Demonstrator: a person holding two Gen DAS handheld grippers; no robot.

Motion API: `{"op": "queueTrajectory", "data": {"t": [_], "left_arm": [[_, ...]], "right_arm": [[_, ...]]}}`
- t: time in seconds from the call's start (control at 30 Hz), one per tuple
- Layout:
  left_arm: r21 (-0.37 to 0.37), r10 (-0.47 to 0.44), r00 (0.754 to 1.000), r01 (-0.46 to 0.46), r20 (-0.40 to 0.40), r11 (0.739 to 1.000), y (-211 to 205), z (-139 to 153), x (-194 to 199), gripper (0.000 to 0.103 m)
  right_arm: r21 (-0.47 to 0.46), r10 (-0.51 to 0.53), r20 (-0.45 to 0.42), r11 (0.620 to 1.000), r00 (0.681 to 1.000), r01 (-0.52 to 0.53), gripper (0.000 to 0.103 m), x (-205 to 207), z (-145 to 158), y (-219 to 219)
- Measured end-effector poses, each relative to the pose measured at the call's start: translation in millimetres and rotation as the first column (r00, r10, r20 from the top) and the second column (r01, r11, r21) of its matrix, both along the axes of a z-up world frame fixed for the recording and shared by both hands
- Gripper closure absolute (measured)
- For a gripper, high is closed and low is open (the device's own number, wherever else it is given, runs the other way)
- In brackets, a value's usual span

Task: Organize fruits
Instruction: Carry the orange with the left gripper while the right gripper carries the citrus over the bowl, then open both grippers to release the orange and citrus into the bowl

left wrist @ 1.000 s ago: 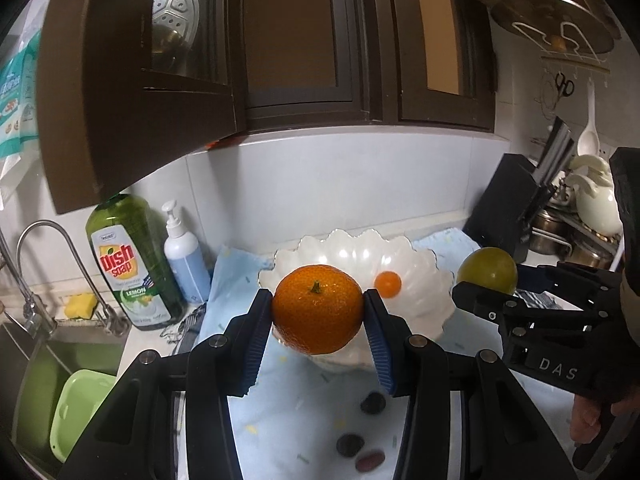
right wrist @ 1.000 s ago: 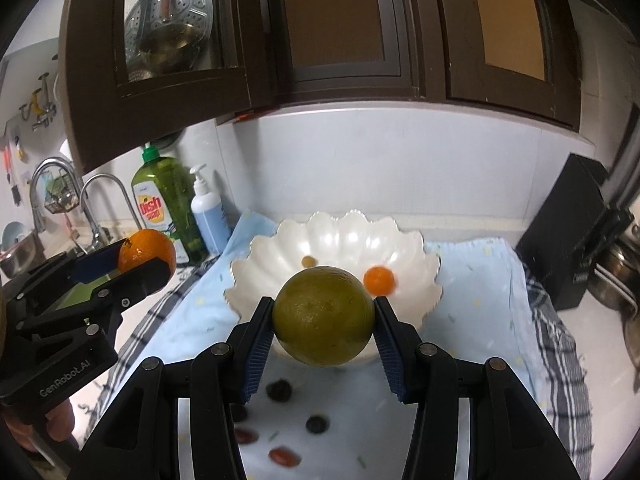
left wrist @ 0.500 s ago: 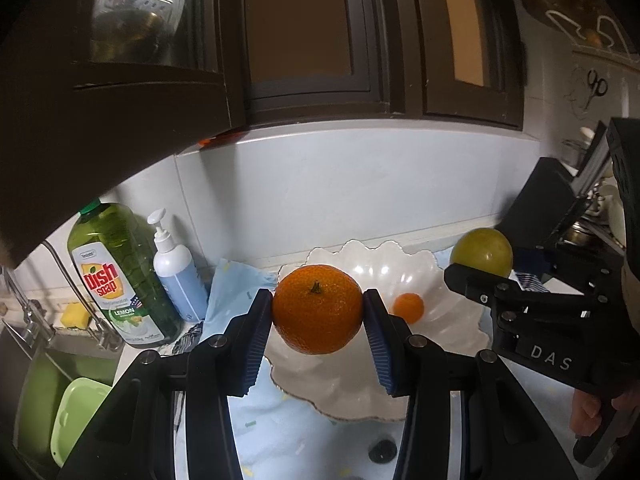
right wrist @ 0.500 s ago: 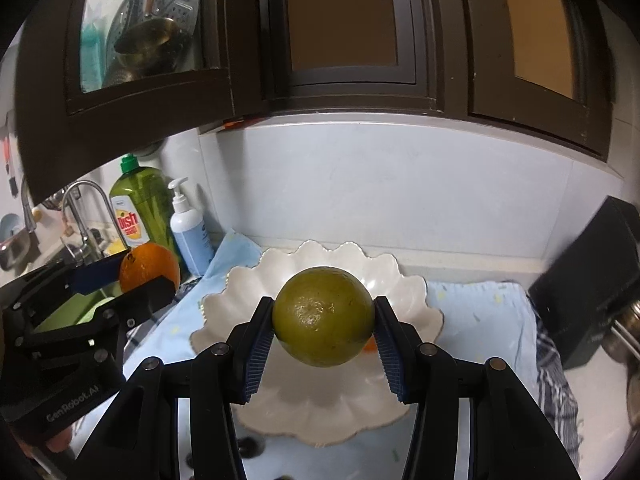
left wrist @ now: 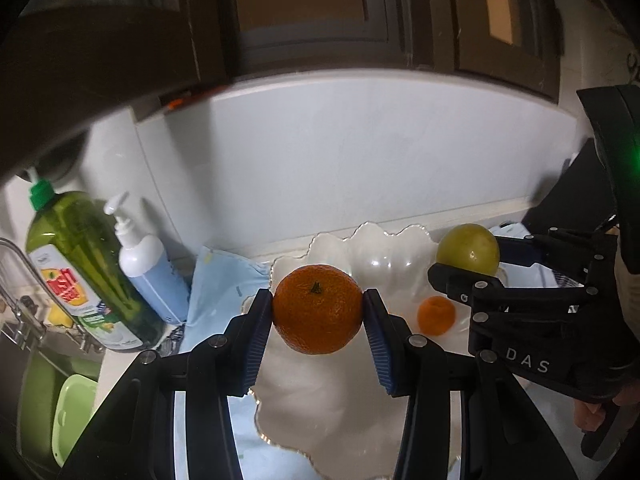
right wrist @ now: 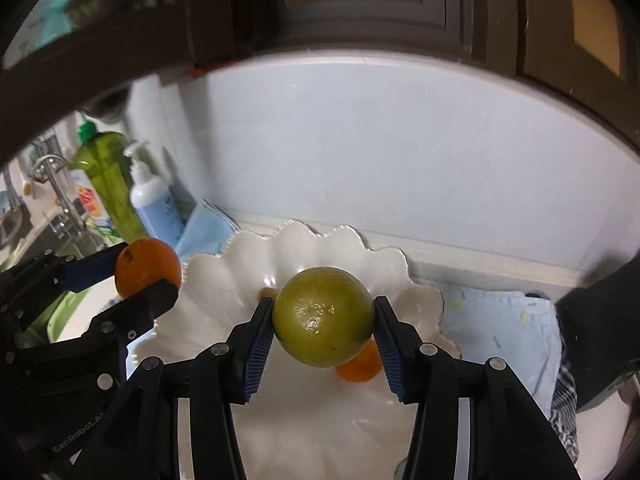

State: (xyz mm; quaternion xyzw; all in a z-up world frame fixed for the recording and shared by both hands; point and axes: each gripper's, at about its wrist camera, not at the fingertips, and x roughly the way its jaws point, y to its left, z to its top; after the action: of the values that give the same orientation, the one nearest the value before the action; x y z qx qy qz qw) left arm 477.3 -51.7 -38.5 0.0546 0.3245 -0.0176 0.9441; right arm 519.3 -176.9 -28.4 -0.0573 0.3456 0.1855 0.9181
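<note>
Kumquat (right wrist: 357,368) half behind green citrus (right wrist: 323,317)

Left tool (left wrist: 318,310) and right tool (right wrist: 323,318) both clamped, held side by side.

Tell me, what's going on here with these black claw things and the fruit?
A person is sorting fruit into a bowl with two hand-held grippers. The left gripper is clamped on an orange, and the right gripper is clamped on a green citrus fruit. Both fruits hang above the white scalloped bowl, which sits on a blue cloth on the kitchen counter. One small orange fruit already lies inside the bowl. Neither held fruit has been released yet.
</note>
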Motion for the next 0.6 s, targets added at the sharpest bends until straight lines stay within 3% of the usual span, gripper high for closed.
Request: {"op": "queueTrajectory", "data": {"t": [0.33,0.6], "left_arm": [[-0.004,0.010,0.991,-0.010,-0.137,1.000,2,-39,53,0.058],[0.007,0.007,0.976,-0.005,-0.216,1.000,0,-62,74,0.058]], "right_arm": [[-0.080,-0.017,-0.110,0.997,0.994,0.009,0.053,51,-33,-1],[-0.090,-0.025,-0.187,0.996,0.982,0.009,0.053,82,-51,2]]}}
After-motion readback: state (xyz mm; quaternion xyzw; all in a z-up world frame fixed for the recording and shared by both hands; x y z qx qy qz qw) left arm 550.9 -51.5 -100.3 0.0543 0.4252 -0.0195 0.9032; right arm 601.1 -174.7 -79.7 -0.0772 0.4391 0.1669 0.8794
